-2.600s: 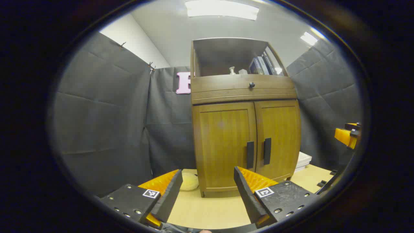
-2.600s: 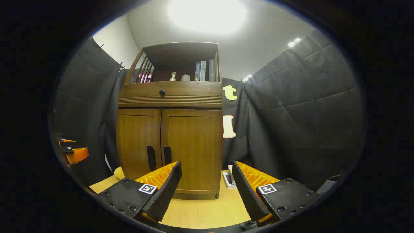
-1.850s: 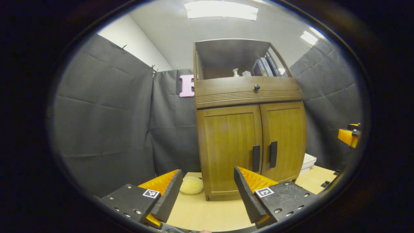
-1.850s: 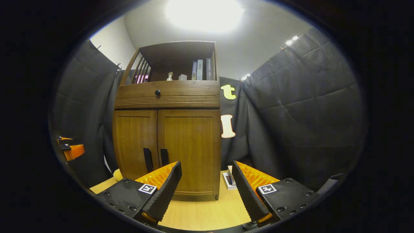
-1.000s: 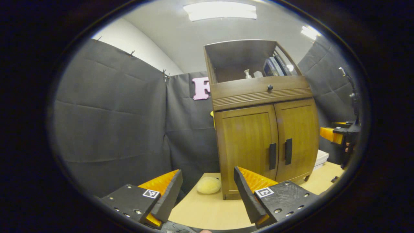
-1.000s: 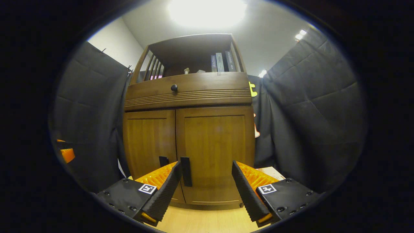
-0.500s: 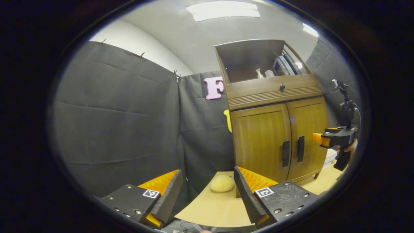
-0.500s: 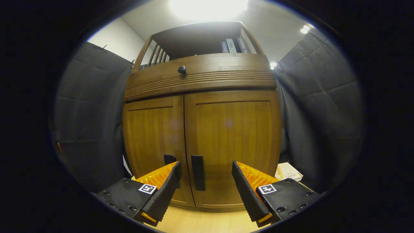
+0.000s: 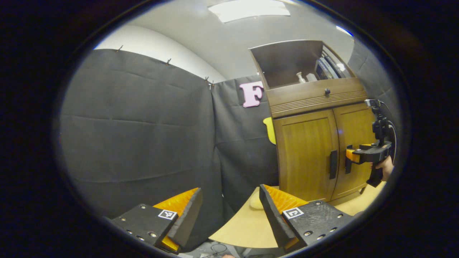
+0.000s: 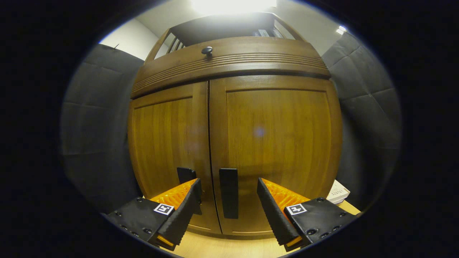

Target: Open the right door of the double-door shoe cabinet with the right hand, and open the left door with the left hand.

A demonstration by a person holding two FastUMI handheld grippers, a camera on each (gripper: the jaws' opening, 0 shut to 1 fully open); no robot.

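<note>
The wooden shoe cabinet stands close in the right gripper view with both doors closed. The right door carries a black vertical handle, which stands between the open fingers of my right gripper, untouched. The left door's handle peeks above the left finger. In the left gripper view the cabinet is far right; its left door and handle are shut. My left gripper is open, empty, aimed at the cloth wall. The right gripper reaches the right handle there.
The cabinet stands on a light wooden tabletop. A yellow sponge-like lump lies at its left foot. A white box lies to its right. A drawer with a dark knob and a shelf of books sit above the doors.
My right gripper has moved in close to the cabinet until the right door's handle sits between its fingers. My left gripper has swung leftward, so the cabinet slid to the right of its view.
</note>
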